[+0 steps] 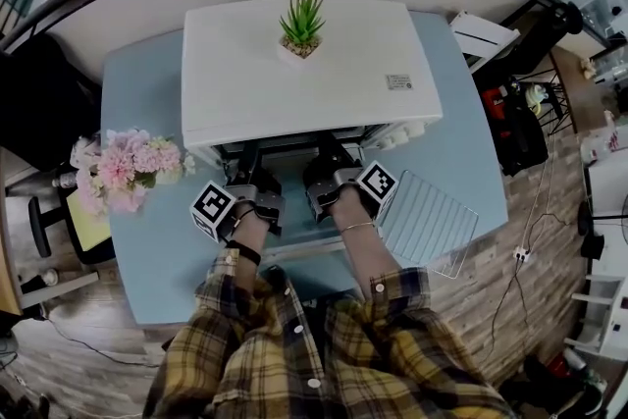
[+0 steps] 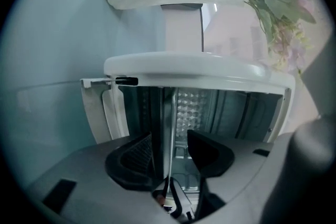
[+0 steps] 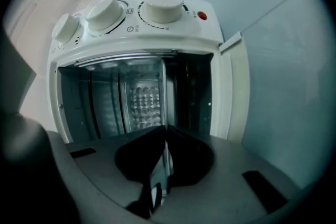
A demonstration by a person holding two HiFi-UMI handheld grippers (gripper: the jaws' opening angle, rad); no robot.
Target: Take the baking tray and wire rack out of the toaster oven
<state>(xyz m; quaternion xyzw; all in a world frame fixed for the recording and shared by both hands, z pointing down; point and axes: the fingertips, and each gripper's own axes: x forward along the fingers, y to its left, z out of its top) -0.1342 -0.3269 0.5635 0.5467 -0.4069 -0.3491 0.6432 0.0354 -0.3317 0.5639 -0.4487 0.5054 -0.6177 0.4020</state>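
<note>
The white toaster oven [image 1: 304,83] stands open on the blue table [image 1: 147,93], and both grippers reach into its mouth. The baking tray [image 3: 164,97] shows edge-on as a thin metal line inside the cavity. My right gripper [image 3: 165,157] is shut on the tray's front rim. The tray's rim [image 2: 169,128] also lies between the jaws of my left gripper [image 2: 170,157], which stand open with a gap at one pad. In the head view the left gripper [image 1: 257,180] and right gripper [image 1: 329,174] sit side by side. The wire rack [image 1: 427,216] lies flat on the table to the right.
A small green plant [image 1: 301,20] sits on top of the oven. Pink flowers [image 1: 128,170] stand at the table's left edge. The oven's knobs [image 3: 163,5] are on its right end. The person's plaid sleeves fill the near side.
</note>
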